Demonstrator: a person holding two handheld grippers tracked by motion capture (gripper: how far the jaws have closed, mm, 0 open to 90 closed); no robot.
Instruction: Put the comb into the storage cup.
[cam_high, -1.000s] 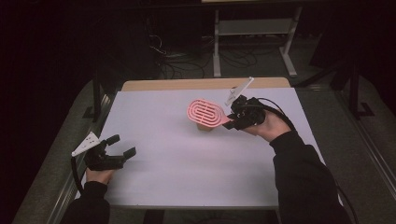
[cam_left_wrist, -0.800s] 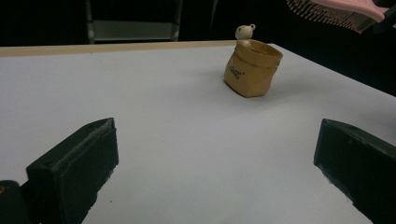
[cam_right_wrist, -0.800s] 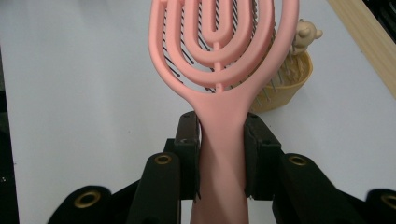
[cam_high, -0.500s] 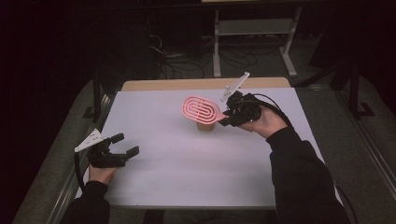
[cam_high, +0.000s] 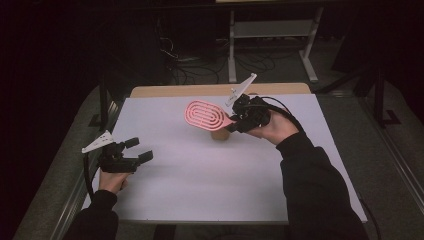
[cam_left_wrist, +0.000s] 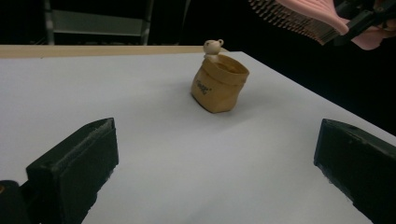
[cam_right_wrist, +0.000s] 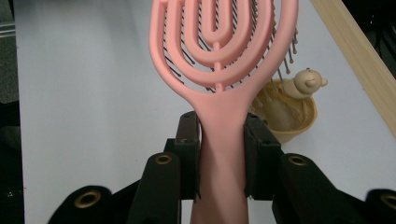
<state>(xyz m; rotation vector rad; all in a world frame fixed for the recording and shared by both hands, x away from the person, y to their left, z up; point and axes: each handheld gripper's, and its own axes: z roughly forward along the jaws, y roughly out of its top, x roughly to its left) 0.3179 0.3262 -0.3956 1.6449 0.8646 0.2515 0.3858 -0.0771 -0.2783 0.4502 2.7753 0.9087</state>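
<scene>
A pink vented hairbrush (cam_high: 204, 114) hangs in the air above the table's far middle, its handle (cam_right_wrist: 221, 154) clamped between the jaws of my right gripper (cam_high: 234, 121). Its bristled head (cam_left_wrist: 299, 16) points left and away. Just below it stands a small tan pouch-shaped cup (cam_left_wrist: 218, 83) with a little bear figure (cam_left_wrist: 212, 46) on its rim; the same cup (cam_right_wrist: 286, 112) lies under the bristles. My left gripper (cam_high: 139, 149) rests near the table's left edge, open, nothing between its jaws, facing the cup.
A white sheet (cam_high: 200, 200) covers the table, with a wooden strip (cam_high: 165, 91) along the far edge. Beyond the table stand a metal shelf frame (cam_high: 272, 30) and loose cables on the dark floor.
My right gripper has carried the hairbrush a little up and to the left, over the cup. The left gripper has shifted slightly left and up along the table edge.
</scene>
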